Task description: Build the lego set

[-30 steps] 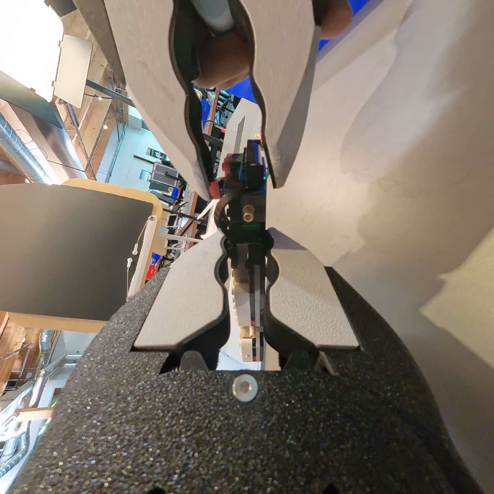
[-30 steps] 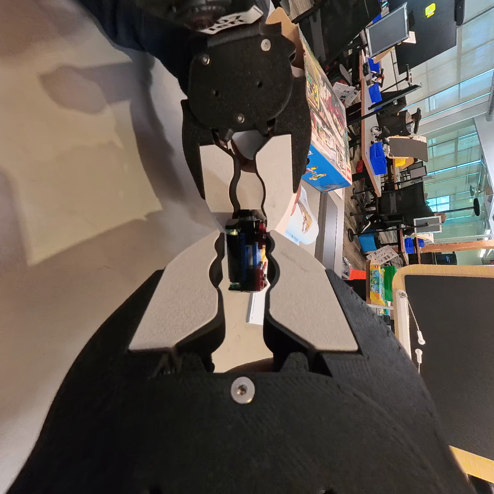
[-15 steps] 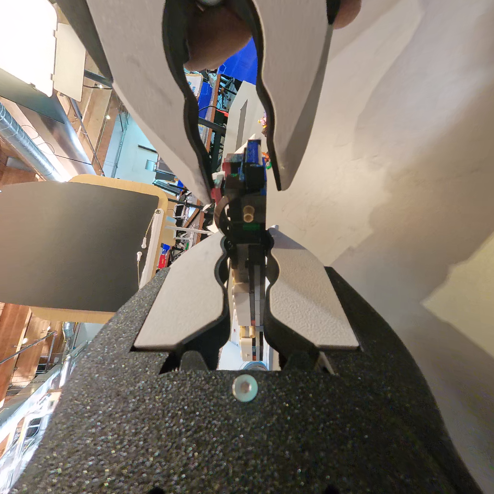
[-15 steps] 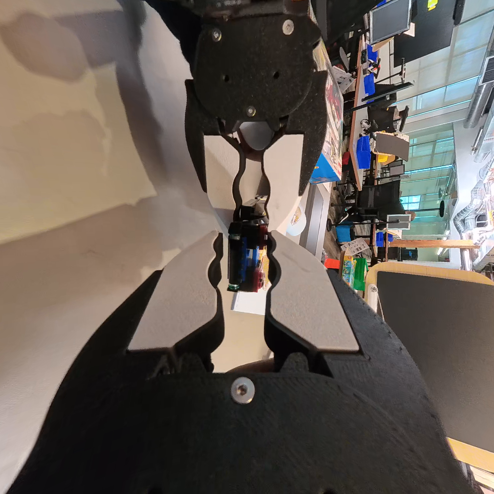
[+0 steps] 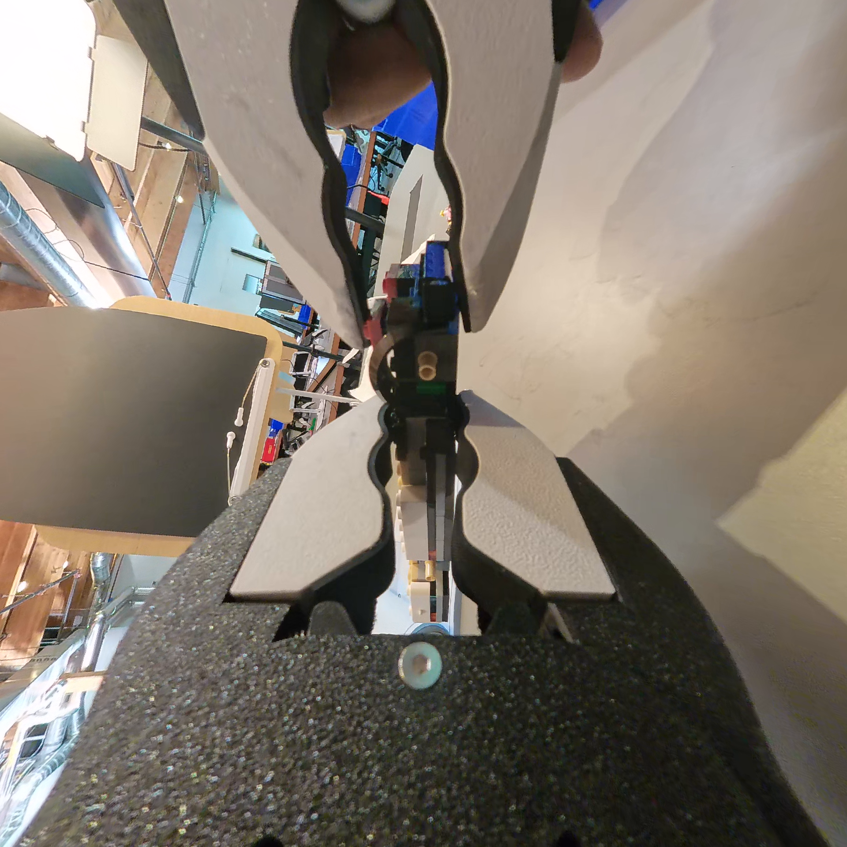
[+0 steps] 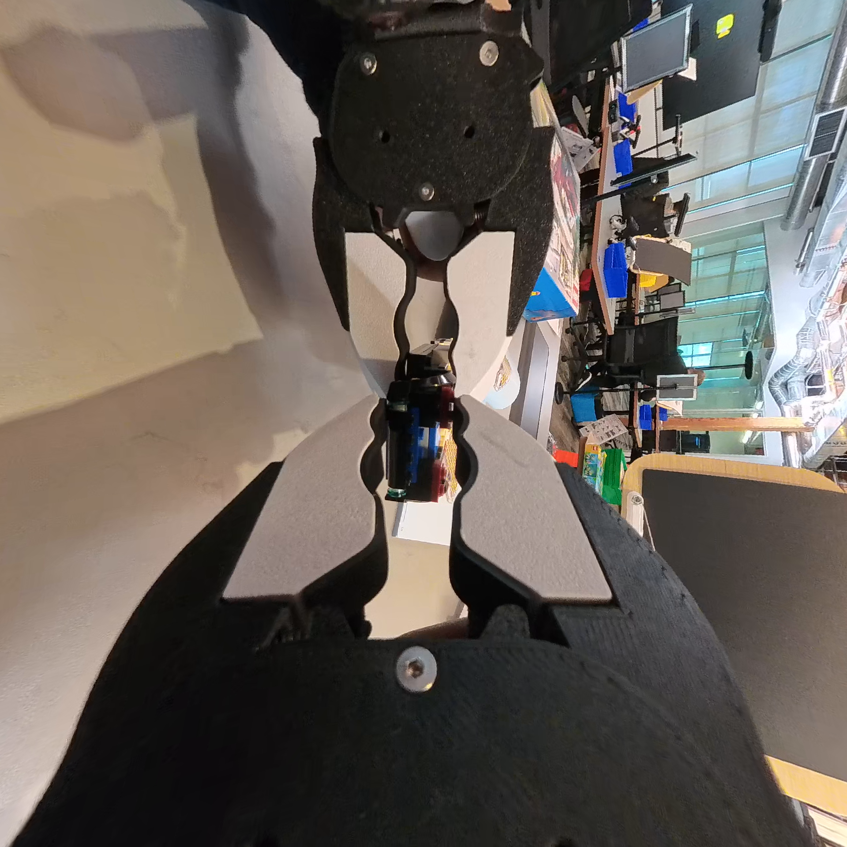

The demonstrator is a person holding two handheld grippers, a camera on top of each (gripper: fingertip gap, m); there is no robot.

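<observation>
Left wrist view is filled on its right side by the pale table (image 5: 664, 275), which is taken as the landmark. Open room is found over the table on that side; away from the table, a black board with a wooden rim (image 5: 114, 412) and crowded desks are seen, well apart from the grippers.

A toy brick model (image 5: 426, 366), black with blue, red, grey and tan parts, is held off the table between both grippers, which face each other tip to tip. The left gripper (image 5: 424, 412) is seen clamped on the model's black and grey end, both pads pressed against it. The right gripper (image 6: 419, 440) is seen closed on the blue, red and black end, with its pads (image 6: 463, 440) touching both sides.

Several risks are judged likely. The model could be snapped apart at a joint if the two grippers are twisted or pulled unevenly. Small pieces, such as the red ones at the edge of the right grasp, could be knocked loose and dropped to the table. The fingertips stand just beside each other, so a collision could be caused by any push together. A person's fingers (image 5: 380, 82) are seen behind the right gripper's jaws.
</observation>
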